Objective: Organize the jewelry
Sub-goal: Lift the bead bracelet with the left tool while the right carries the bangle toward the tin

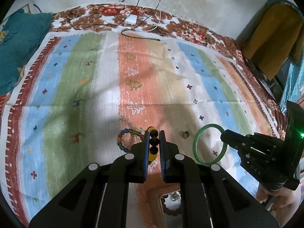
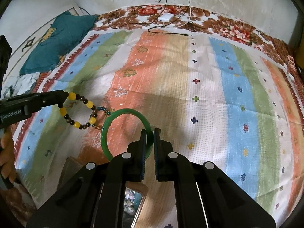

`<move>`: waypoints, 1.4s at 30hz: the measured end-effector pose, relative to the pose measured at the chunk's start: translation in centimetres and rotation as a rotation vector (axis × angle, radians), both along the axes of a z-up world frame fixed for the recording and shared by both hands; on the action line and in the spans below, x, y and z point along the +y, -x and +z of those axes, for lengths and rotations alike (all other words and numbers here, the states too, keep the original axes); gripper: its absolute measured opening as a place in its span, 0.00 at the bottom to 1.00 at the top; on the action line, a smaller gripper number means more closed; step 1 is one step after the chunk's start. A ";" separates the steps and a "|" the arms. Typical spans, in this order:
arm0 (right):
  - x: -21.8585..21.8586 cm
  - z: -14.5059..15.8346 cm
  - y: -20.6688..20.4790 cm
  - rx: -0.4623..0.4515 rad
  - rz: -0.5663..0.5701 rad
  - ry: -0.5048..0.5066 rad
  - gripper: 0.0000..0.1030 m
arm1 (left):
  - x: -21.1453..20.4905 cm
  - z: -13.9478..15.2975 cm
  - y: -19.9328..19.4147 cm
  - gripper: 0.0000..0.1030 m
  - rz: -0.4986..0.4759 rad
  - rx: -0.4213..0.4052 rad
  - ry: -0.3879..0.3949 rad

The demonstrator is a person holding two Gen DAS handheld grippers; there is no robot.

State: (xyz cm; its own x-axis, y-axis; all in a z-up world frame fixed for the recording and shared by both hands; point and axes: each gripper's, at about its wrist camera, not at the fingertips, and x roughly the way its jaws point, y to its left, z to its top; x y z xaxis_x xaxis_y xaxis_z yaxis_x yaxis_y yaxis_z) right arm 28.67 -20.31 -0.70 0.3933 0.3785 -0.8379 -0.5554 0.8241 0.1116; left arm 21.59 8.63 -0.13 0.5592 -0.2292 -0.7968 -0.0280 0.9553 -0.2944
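Observation:
My left gripper [image 1: 153, 133] is shut on a bracelet of yellow and dark beads [image 1: 153, 148], held above the striped cloth; the right wrist view shows that bracelet [image 2: 79, 112] hanging from the left gripper [image 2: 65, 95]. My right gripper [image 2: 150, 131] is shut on a green jade bangle [image 2: 121, 114], also lifted; in the left wrist view the bangle [image 1: 197, 142] hangs at the right gripper [image 1: 223, 134]. A multicoloured bead bracelet [image 1: 125, 134] lies on the cloth just beyond the left fingers. A small round bead or ring [image 1: 185, 134] lies nearby.
A wooden jewelry box [image 1: 161, 207] with beads inside sits under the grippers, also in the right wrist view [image 2: 133, 199]. A teal pillow [image 1: 20, 43] lies at far left. A white charger [image 1: 130, 20] and cables lie at the far edge by the wall.

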 end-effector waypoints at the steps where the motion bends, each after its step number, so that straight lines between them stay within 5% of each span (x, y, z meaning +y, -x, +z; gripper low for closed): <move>1: 0.0 0.1 0.2 -0.003 0.002 0.000 0.08 | 0.0 0.1 0.2 0.09 0.002 -0.003 0.001; 18: -0.9 1.8 2.7 -0.034 0.010 -0.024 0.08 | -1.7 1.7 2.7 0.09 -0.012 -0.047 -0.061; 42: -2.3 3.1 6.2 -0.061 0.042 -0.050 0.08 | -4.1 4.2 7.3 0.09 -0.074 -0.133 -0.036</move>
